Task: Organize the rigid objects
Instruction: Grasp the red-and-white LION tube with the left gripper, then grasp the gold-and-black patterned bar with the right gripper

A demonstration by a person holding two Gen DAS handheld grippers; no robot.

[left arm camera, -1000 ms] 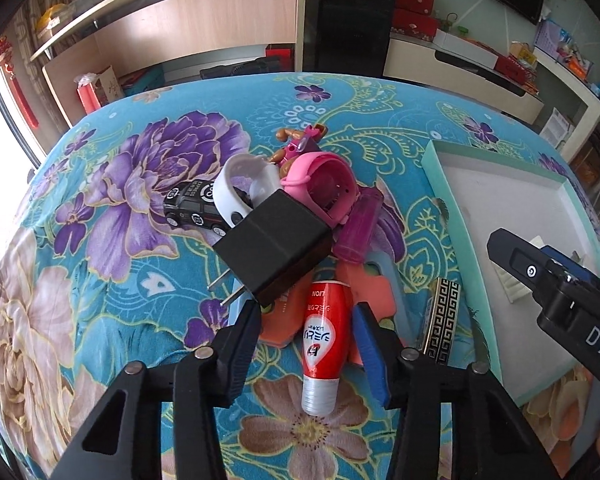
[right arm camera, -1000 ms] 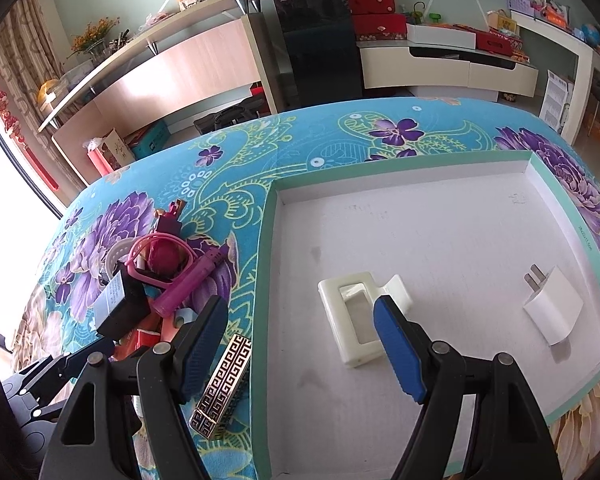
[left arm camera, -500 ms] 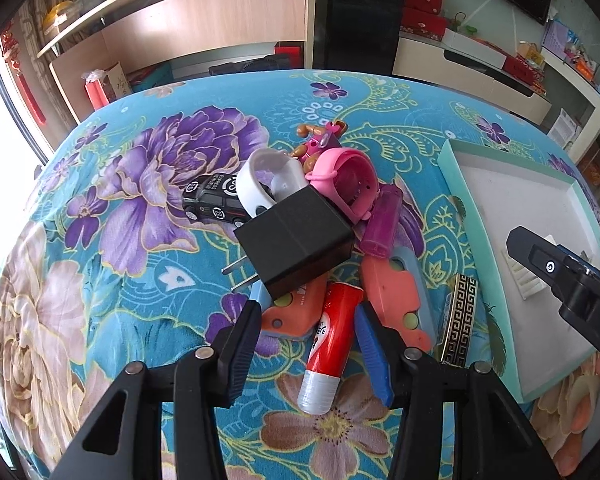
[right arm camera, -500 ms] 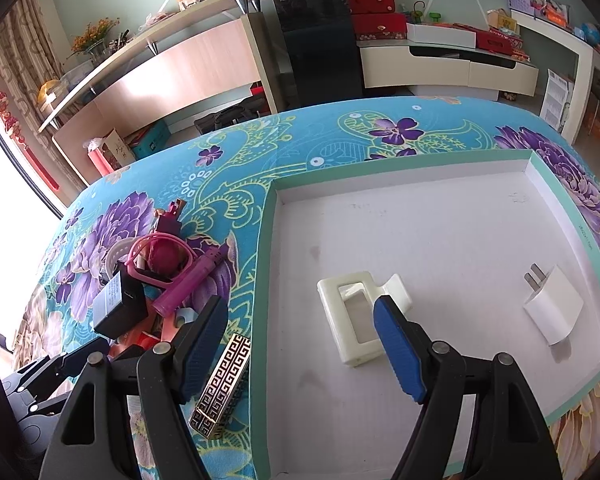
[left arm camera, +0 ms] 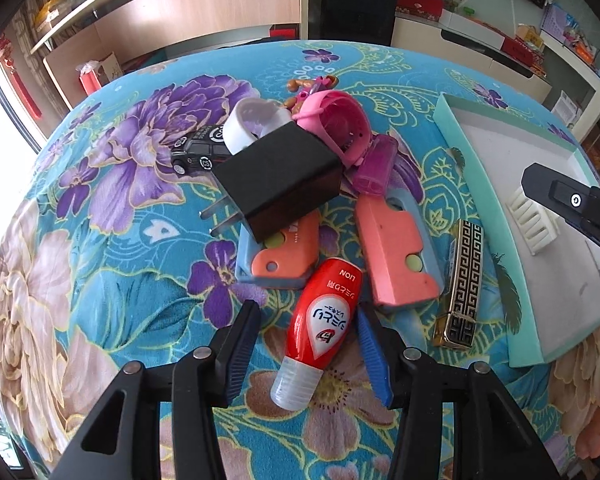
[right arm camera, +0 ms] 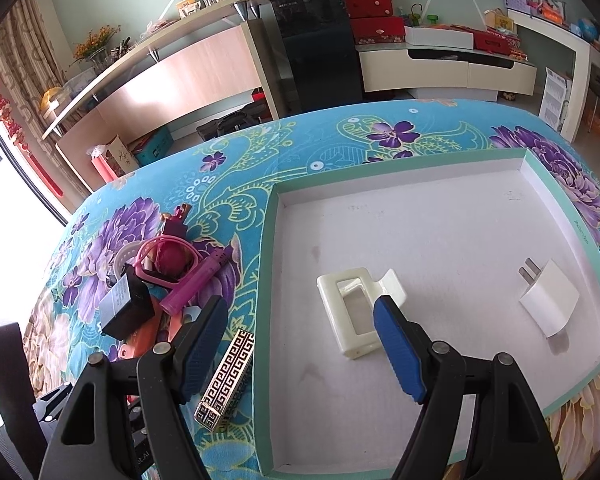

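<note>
A pile of small objects lies on the floral cloth: a red tube (left arm camera: 323, 320), a black plug adapter (left arm camera: 278, 182), two orange-and-blue cutters (left arm camera: 394, 254), a pink watch (left arm camera: 336, 120), a purple lighter (left arm camera: 374, 166), a white band (left arm camera: 248, 122), a black toy car (left arm camera: 196, 152) and a gold-patterned lighter (left arm camera: 462, 286). My left gripper (left arm camera: 306, 350) is open, its fingers on either side of the red tube's lower half. My right gripper (right arm camera: 300, 344) is open above the left rim of the teal tray (right arm camera: 266, 280), which holds a cream frame (right arm camera: 350, 308) and a white plug (right arm camera: 548, 296).
The gold-patterned lighter (right arm camera: 226, 380) lies just outside the tray's left rim. The tray (left arm camera: 476, 208) sits to the right of the pile. Shelves, a black cabinet and a low TV unit stand beyond the table's far edge.
My left gripper has drawn back and a little left, so the pile sits further ahead and the red tube lies lower between the fingers. The right gripper has barely moved.
</note>
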